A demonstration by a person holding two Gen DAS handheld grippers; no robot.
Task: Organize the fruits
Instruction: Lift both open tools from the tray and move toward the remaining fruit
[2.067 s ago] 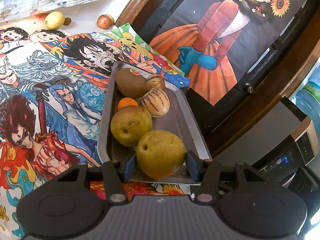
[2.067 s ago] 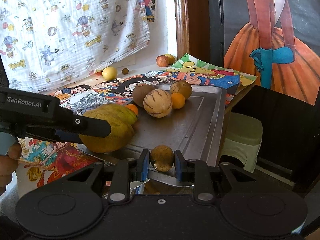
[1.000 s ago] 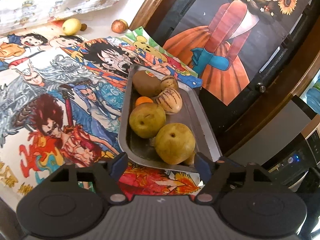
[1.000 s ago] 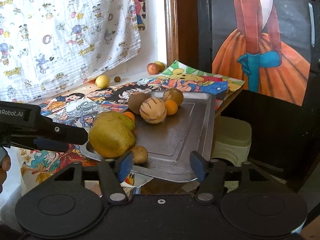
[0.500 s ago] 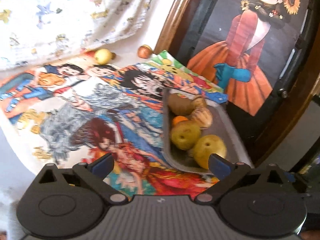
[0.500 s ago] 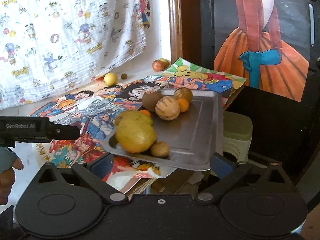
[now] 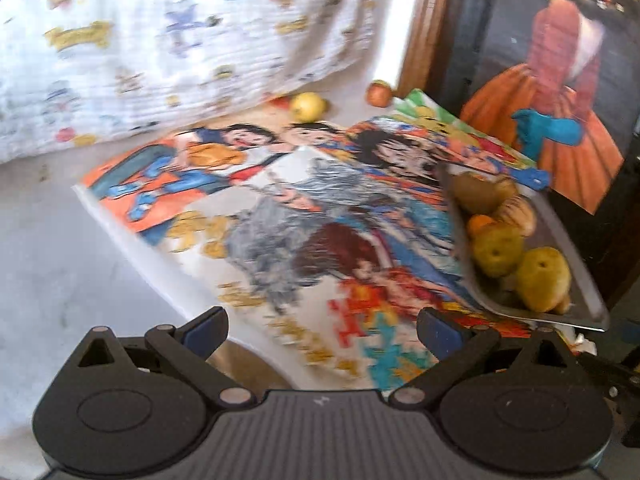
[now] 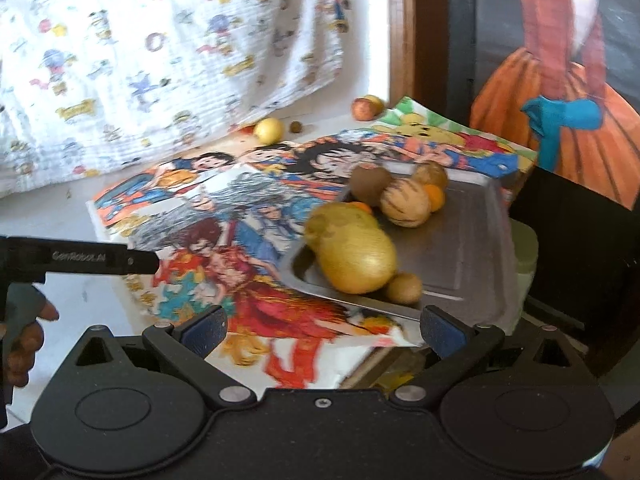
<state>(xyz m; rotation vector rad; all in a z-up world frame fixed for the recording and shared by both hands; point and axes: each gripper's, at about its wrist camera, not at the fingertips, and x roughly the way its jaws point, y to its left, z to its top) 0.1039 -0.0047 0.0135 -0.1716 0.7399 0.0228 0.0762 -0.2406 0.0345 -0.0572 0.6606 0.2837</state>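
Note:
A metal tray (image 8: 468, 240) at the table's right edge holds several fruits: two yellow pears (image 8: 356, 258), a small brown fruit (image 8: 403, 288), a striped melon (image 8: 405, 203), a kiwi (image 8: 370, 184) and small oranges. The tray (image 7: 568, 256) and pears (image 7: 542, 278) also show at the right of the left wrist view. My left gripper (image 7: 322, 330) is open and empty, pulled back over the cartoon cloth. My right gripper (image 8: 324, 330) is open and empty, just short of the tray's near edge. A yellow fruit (image 8: 269, 130) and a reddish fruit (image 8: 364, 108) lie loose at the table's back.
A colourful cartoon cloth (image 7: 304, 216) covers the table. A printed white curtain (image 8: 160, 60) hangs behind. A wooden frame and a dark panel with a painted orange dress (image 8: 560, 92) stand at the right. The left gripper's body (image 8: 80, 260) crosses the right wrist view's left side.
Both grippers let go of their fruit in the tray, opened wide and drew back. The left one swung left, away from the tray.

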